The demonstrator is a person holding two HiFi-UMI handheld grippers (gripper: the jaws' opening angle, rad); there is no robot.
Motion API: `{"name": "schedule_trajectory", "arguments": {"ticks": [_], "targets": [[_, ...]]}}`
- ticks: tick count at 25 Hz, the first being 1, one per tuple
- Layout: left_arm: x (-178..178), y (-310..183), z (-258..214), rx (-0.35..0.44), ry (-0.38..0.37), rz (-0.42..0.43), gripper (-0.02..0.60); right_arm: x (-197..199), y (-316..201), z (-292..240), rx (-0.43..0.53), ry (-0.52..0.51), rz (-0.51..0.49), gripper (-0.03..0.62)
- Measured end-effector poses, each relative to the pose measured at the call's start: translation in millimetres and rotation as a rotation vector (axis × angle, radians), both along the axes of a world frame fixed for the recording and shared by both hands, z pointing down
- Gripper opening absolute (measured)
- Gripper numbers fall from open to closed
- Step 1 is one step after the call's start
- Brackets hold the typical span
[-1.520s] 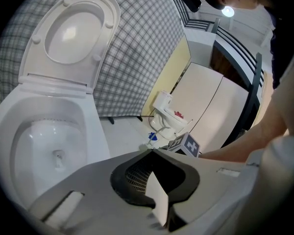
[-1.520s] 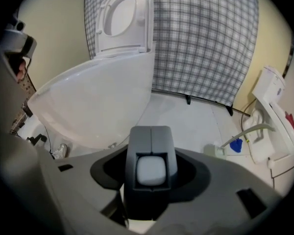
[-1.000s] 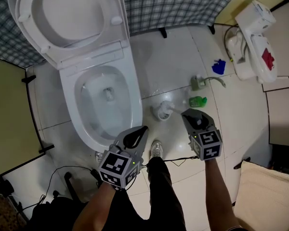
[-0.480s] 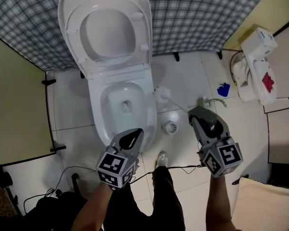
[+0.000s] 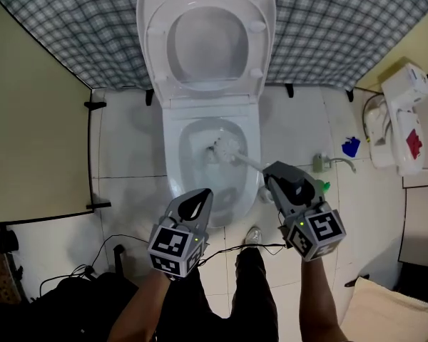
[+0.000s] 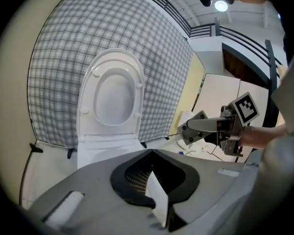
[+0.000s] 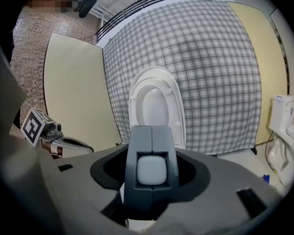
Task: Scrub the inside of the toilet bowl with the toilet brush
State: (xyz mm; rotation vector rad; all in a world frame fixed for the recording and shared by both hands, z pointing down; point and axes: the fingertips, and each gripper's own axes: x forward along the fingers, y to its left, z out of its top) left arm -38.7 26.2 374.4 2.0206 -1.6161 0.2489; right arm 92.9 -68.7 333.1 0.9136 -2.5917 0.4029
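Note:
The white toilet (image 5: 177,159) stands with its lid (image 5: 207,38) raised against the checked wall. The toilet brush's white bristle head (image 5: 225,148) sits inside the bowl. Its pale handle (image 5: 248,162) slants down-right into my right gripper (image 5: 272,175), which is shut on it just right of the bowl's rim. In the right gripper view the handle's grey end (image 7: 151,170) fills the jaws and the toilet's lid (image 7: 154,104) rises behind. My left gripper (image 5: 200,197) hovers at the bowl's front edge with its jaws together and nothing held; in its own view the left gripper (image 6: 154,190) faces the toilet (image 6: 110,102).
A green bottle (image 5: 321,186) and a blue item (image 5: 351,147) lie on the tiled floor at the right, near a white fixture (image 5: 403,120). A yellow partition (image 5: 36,141) closes the left side. Cables (image 5: 107,255) run over the floor beside the person's shoe (image 5: 253,235).
The right gripper lifted the brush out of its holder on the floor and carried it left, so the bristle head now sits in the bowl. The left gripper stayed near the bowl's front.

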Motion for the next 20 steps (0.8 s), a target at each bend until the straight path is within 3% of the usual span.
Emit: {"name": "schedule_trajectory", "arguments": {"ticks": [12, 20], "targets": [[-32, 18, 81, -0.089, 0.077, -0.064, 0.009, -48, 17, 124, -0.137, 0.117, -0.031, 0.218], [-34, -5, 117, -0.125, 0.074, -0.034, 0.009, -76, -8, 164, -0.135, 0.104, -0.004, 0.218]]}}
